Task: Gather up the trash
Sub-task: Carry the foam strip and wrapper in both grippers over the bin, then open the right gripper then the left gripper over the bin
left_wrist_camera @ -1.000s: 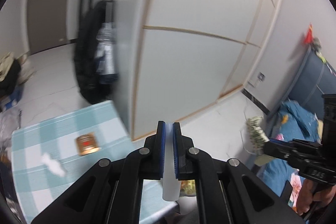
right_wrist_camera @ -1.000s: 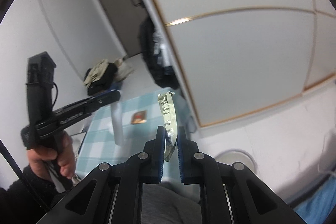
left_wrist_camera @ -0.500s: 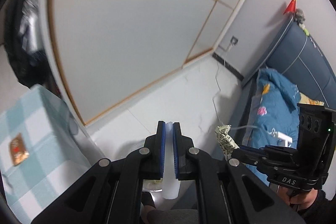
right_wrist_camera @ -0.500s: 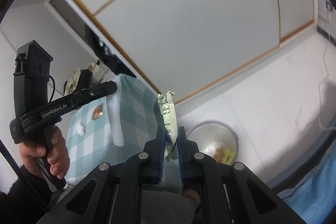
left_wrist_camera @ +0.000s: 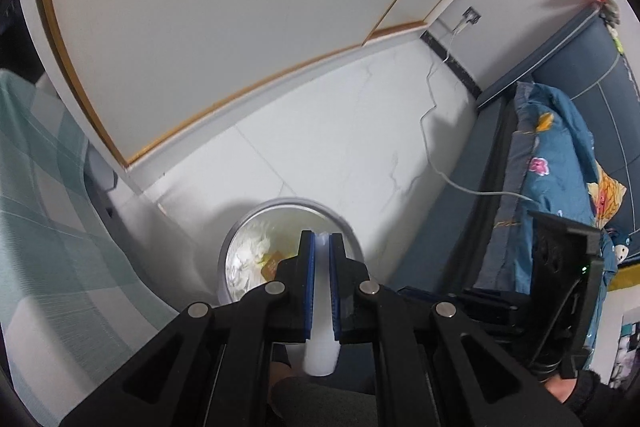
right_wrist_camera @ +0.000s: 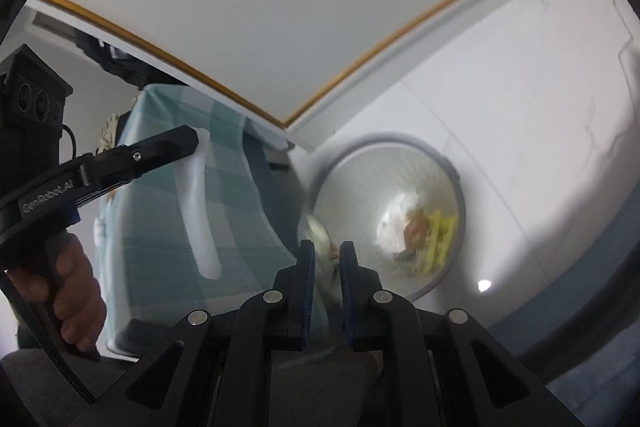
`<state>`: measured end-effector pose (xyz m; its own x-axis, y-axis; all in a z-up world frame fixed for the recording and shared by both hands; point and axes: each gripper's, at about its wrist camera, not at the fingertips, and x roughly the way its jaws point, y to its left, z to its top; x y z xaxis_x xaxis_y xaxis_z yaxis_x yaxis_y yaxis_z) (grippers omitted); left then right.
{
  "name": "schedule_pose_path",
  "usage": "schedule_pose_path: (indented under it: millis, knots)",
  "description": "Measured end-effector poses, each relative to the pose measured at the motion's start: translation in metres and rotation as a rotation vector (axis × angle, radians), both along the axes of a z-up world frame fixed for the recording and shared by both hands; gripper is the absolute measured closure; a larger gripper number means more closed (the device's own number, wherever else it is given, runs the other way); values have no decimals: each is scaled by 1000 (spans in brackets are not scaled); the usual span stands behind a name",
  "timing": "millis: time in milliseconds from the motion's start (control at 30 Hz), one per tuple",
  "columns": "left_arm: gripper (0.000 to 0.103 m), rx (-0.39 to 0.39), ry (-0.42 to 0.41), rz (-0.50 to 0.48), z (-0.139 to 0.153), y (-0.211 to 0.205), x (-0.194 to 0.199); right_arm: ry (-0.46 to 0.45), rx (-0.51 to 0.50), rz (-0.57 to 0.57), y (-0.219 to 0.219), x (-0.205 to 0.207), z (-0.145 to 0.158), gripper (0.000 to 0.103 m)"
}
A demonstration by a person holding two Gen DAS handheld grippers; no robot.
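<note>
My left gripper (left_wrist_camera: 321, 247) is shut on a white plastic stick (left_wrist_camera: 321, 347) and hangs over a round grey-rimmed trash bin (left_wrist_camera: 248, 223) on the floor. The bin holds white paper and yellow and orange scraps. In the right wrist view, my right gripper (right_wrist_camera: 325, 255) is shut on a crumpled, blurred pale wrapper (right_wrist_camera: 318, 233), just left of the bin's rim (right_wrist_camera: 456, 179). That view also shows the long white stick (right_wrist_camera: 196, 203) in the left gripper, in front of the table.
A table with a teal checked cloth (left_wrist_camera: 40, 207) stands left of the bin. White wardrobe doors (left_wrist_camera: 220, 27) rise behind it. A bed with blue floral bedding (left_wrist_camera: 552, 167) lies to the right. A white cable (left_wrist_camera: 440, 167) trails across the floor. A hand (right_wrist_camera: 76, 291) grips the left handle.
Both grippers have dropped and tilted down, swinging from the table and wardrobe to the bin on the floor. Each still has its piece; the wrapper is now blurred at the bin's edge.
</note>
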<state>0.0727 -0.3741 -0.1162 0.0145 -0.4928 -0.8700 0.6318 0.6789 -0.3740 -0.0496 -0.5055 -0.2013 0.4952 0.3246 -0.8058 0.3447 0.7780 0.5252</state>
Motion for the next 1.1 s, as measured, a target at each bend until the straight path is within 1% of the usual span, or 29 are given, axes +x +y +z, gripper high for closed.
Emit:
schedule_pose_path:
  millis: [133,233,267,300,367,433,500,533,567,633,700,800,867,1033,1100]
  knots:
    - [100,25,36,6,-15,-3,3,31,13,1,-1,7,-16,90]
    - [100,37,55,0,-24,-8,2,34,9,-17,-5,3,-18,89]
    - [100,41,61,-3,-26,-9,2,35,12,-24,-7,1,-17,88]
    - [100,43,70,-7,-28,-10,3,42,11,-34,-10,-1,-17,83]
    - [100,52,82,-15,-32,-14,1,47,9,-50,-12,-6,-17,78]
    - [100,66,82,-22,-36,-18,0,53,-3,-62,-14,-12,-17,72]
    - [100,75,89,-26,-40,-19,0,61,-19,-84,-17,-18,-16,53]
    - [100,80,91,-26,-41,-20,-1,61,-26,-95,-19,-20,-15,47]
    - [100,86,93,-29,-42,-21,-1,62,-32,-105,-21,-22,-15,39]
    - [100,98,98,-32,-46,-23,-2,68,-35,-119,-25,-24,-15,37]
    - [100,113,108,-34,-50,-23,-2,72,-43,-129,-28,-24,-15,30]
    - [99,144,117,-26,-57,-24,-2,63,-65,-145,-33,-27,-10,25]
    - [96,160,126,-26,-60,-25,-2,60,-69,-158,-36,-29,-7,24]
    - [96,240,167,-43,-74,-29,-4,52,-84,-165,-37,-29,-2,22]
    - [96,239,180,-39,-75,-27,-5,48,-84,-168,-37,-29,-1,22]
